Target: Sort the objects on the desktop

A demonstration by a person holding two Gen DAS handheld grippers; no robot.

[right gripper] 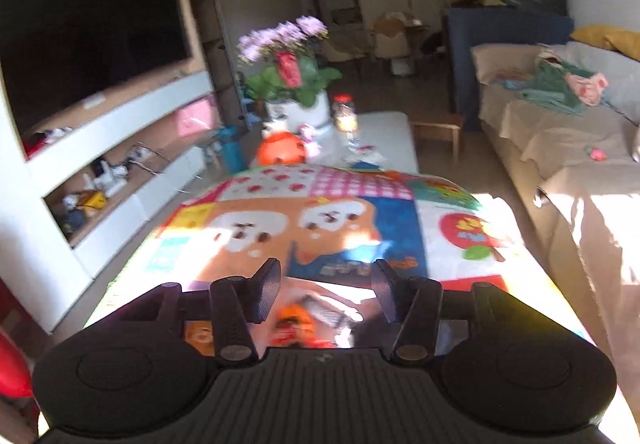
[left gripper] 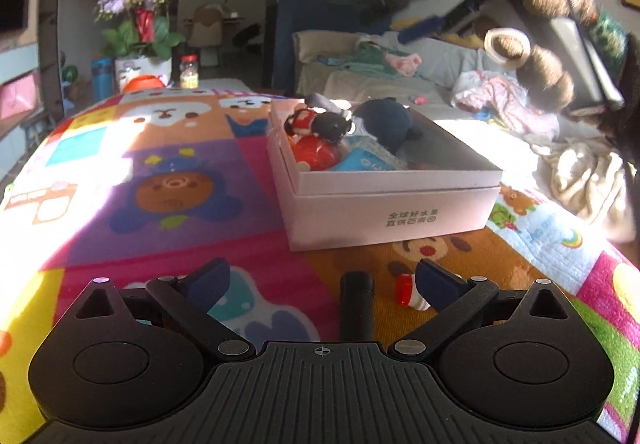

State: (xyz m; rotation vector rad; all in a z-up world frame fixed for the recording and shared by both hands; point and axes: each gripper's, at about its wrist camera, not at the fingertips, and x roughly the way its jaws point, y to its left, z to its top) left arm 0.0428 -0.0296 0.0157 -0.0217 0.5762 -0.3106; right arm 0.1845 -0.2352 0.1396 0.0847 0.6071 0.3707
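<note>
In the left wrist view my left gripper stands wide open low over the cartoon play mat. A black cylinder lies between its blue fingers, untouched. A small red and white toy lies against the inner side of the right finger. Beyond them sits a white box holding a red and black doll, a blue packet and a dark plush. My right gripper is open with nothing between its pads. A blurred orange toy shows below it.
A potted purple flower, a jar and a blue bottle stand past the mat's far end. A sofa with clothes runs along the right. A blurred black device with brown fuzzy balls hangs at the upper right. A TV unit lines the left wall.
</note>
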